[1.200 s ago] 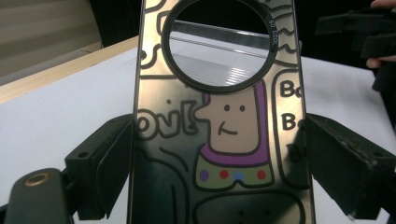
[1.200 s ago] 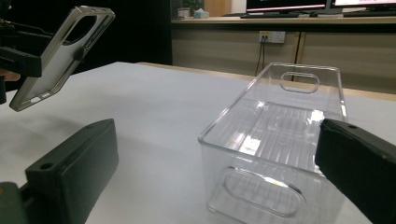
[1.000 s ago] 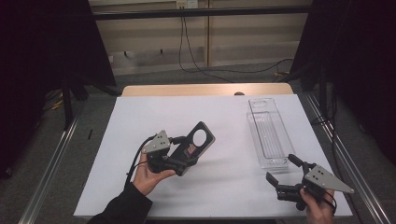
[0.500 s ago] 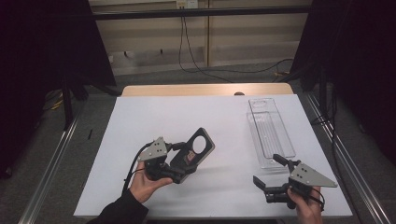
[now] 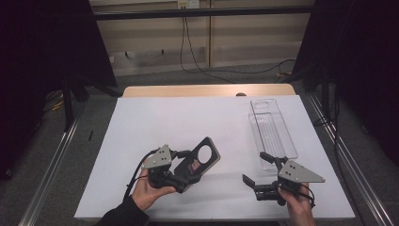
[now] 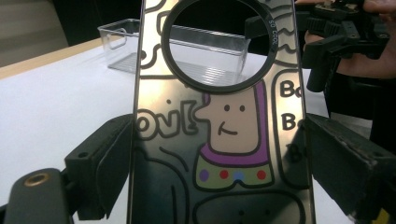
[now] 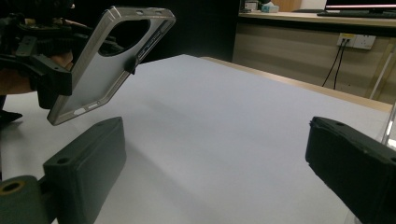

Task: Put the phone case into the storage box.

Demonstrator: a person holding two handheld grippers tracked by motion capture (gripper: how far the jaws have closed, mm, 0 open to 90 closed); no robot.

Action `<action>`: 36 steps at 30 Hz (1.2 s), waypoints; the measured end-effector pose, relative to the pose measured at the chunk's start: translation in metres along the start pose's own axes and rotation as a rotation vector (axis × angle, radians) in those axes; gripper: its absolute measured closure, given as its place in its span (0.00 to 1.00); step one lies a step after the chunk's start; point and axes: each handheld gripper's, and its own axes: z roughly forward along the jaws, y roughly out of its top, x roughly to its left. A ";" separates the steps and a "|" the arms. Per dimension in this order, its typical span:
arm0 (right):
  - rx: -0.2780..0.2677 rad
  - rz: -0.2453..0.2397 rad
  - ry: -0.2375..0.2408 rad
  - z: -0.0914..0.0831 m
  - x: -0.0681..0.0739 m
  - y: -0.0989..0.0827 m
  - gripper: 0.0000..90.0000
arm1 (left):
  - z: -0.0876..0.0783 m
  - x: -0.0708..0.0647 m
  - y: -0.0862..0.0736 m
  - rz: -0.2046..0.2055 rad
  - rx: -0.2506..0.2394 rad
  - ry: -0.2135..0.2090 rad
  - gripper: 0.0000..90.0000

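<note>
A phone case point(image 5: 201, 159) with a large round camera hole is held slanted above the white sheet. In the left gripper view its printed cartoon side point(image 6: 224, 135) faces the camera. My left gripper point(image 5: 186, 170) is shut on the case's two long edges, and its black pads point(image 6: 100, 163) press on them. The right gripper view shows the case's plain inner side point(image 7: 93, 74) at upper left. My right gripper point(image 5: 254, 167) hovers at the front right, open and empty, jaws pointing left toward the case. Its pads point(image 7: 88, 163) stand wide apart over the bare sheet.
A clear plastic tray point(image 5: 273, 129) lies lengthwise at the right of the white sheet point(image 5: 188, 117), just behind the right gripper. A strip of wooden tabletop point(image 5: 207, 90) runs along the back. Metal rails border both sides of the table.
My right gripper has moved left along the front, closer to the case. The left gripper and the case have shifted slightly toward the front edge.
</note>
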 end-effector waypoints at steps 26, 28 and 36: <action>-0.005 0.035 0.270 0.018 0.009 0.023 0.00 | 0.001 -0.009 0.011 0.038 -0.010 -0.109 0.14; 0.003 0.036 0.297 0.020 0.009 0.025 0.00 | 0.000 -0.010 0.011 0.037 -0.015 -0.116 0.14; 0.028 0.012 0.391 0.028 0.008 0.034 0.00 | 0.003 -0.012 0.012 0.043 -0.007 -0.139 0.14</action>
